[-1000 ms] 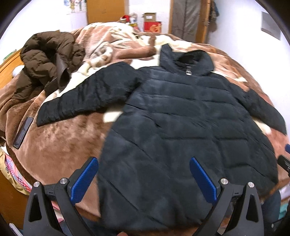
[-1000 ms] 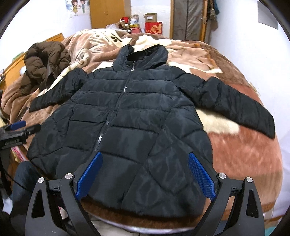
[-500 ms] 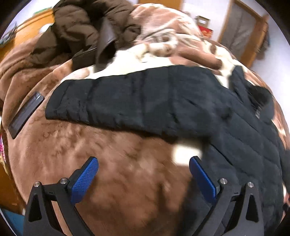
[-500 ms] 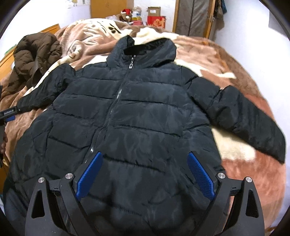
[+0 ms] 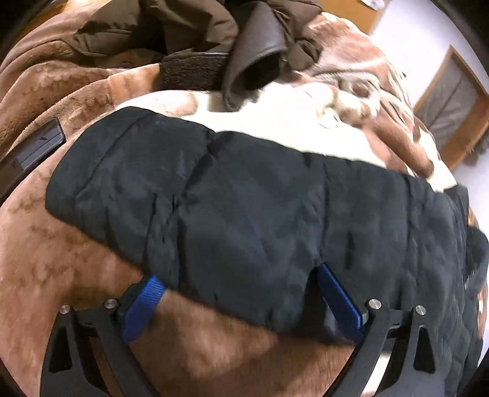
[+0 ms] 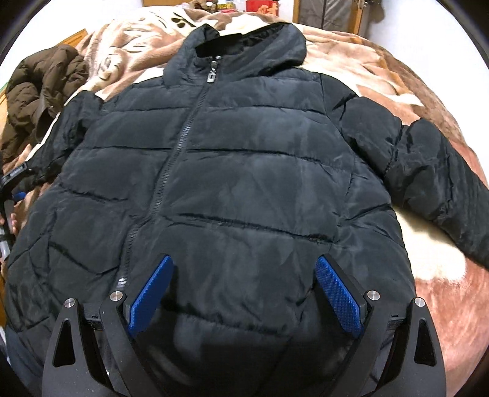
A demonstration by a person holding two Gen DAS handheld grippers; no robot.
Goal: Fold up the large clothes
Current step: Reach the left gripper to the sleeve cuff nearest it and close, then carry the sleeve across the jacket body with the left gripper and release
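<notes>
Right wrist view is filled by the black puffer jacket (image 6: 244,183), which is laid flat, front up and zipped, on a bed covered by a brown and cream blanket (image 6: 382,61). Its whole body, hood and outstretched sleeve (image 6: 443,183) are seen only here. A small metal zipper pull (image 6: 211,76) sits at the collar; marks are carried on it, but they cannot be read. The right gripper (image 6: 243,293) is held over the lower front of the jacket, its jaws spread wide apart and empty.

Left wrist view is taken up by the jacket's other sleeve (image 5: 229,220) alone, stretched across the blanket, its cuff end toward the left of the frame. The left gripper (image 5: 241,302) is set at the sleeve's near edge, jaws apart, with the padded fabric lying between the blue pads (image 5: 339,299). A dark flat device (image 5: 30,152) on the blanket near the cuff is shown only in this view. A crumpled brown coat (image 5: 183,27) is seen beyond the sleeve. No writing can be read in either view.
</notes>
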